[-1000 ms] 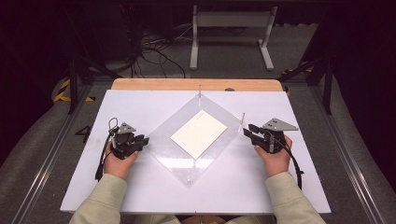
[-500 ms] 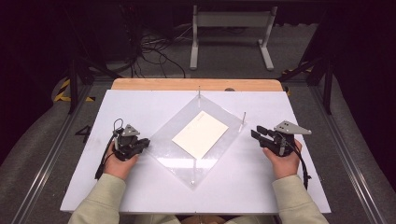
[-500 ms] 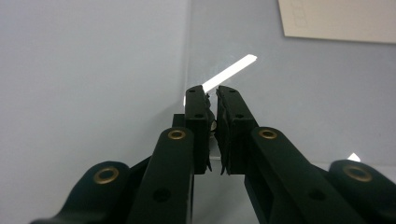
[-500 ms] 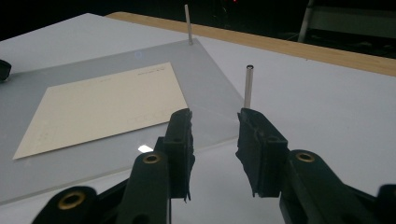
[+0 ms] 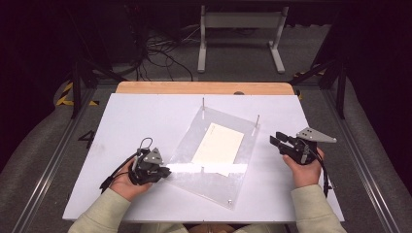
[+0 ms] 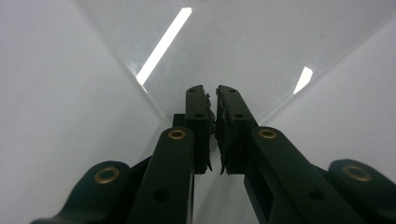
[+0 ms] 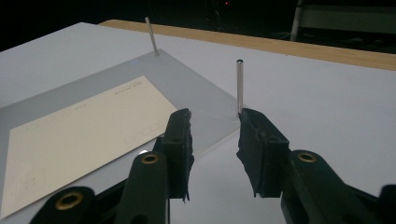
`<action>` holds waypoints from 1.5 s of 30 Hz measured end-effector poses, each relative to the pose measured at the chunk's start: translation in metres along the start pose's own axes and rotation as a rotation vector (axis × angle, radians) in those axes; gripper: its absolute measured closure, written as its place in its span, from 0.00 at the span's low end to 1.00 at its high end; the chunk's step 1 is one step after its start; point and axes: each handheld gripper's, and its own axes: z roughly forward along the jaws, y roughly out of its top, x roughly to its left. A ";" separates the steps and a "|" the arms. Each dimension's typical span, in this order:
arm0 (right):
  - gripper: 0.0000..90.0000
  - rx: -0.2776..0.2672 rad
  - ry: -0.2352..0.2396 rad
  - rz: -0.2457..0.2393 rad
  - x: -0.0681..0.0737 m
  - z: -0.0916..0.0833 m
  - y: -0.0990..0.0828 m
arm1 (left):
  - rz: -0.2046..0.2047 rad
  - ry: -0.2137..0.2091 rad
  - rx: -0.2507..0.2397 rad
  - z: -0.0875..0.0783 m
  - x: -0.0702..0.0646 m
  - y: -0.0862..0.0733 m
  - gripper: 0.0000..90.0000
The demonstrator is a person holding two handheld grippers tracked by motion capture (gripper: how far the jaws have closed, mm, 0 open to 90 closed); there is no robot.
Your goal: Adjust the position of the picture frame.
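Note:
A clear plastic plate (image 5: 216, 187) with thin metal pins at its corners lies skewed on the white table (image 5: 145, 116). A cream card (image 5: 218, 145) rests on it. My left gripper (image 5: 164, 172) is at the plate's left corner. In the left gripper view the left gripper (image 6: 215, 100) has just been closing and is pinched shut where the edges of the plate (image 6: 233, 46) meet. My right gripper (image 5: 278, 141) hovers open just right of the plate. In the right gripper view the right gripper (image 7: 215, 135) has a corner pin (image 7: 239, 86) standing just past its right jaw, untouched.
A wooden strip (image 5: 204, 87) runs along the table's far edge. Behind it on the dark floor are cables (image 5: 160, 48) and a white stand (image 5: 238, 29). Metal rails (image 5: 53, 160) flank the table.
My left gripper moved right and toward me, and the plate turned with it from a diamond to a skewed pose. My right gripper drew a little to the right, off the plate's corner.

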 end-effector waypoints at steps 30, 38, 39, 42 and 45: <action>0.69 -0.012 -0.018 0.030 -0.010 -0.019 -0.005 | 0.134 -0.232 -0.104 0.014 -0.055 0.034 0.91; 0.68 -0.002 -0.016 0.023 -0.008 -0.016 -0.005 | -0.065 -0.167 0.035 0.020 -0.025 0.014 1.00; 0.68 -0.002 -0.016 0.020 -0.008 -0.016 -0.005 | -0.049 -0.177 0.031 0.021 -0.027 0.014 1.00; 0.67 0.001 -0.015 0.026 -0.008 -0.014 -0.005 | -0.017 -0.216 0.031 0.024 -0.032 0.018 1.00; 0.67 0.003 -0.015 0.026 -0.008 -0.014 -0.006 | -0.016 -0.270 0.012 0.028 -0.033 0.019 1.00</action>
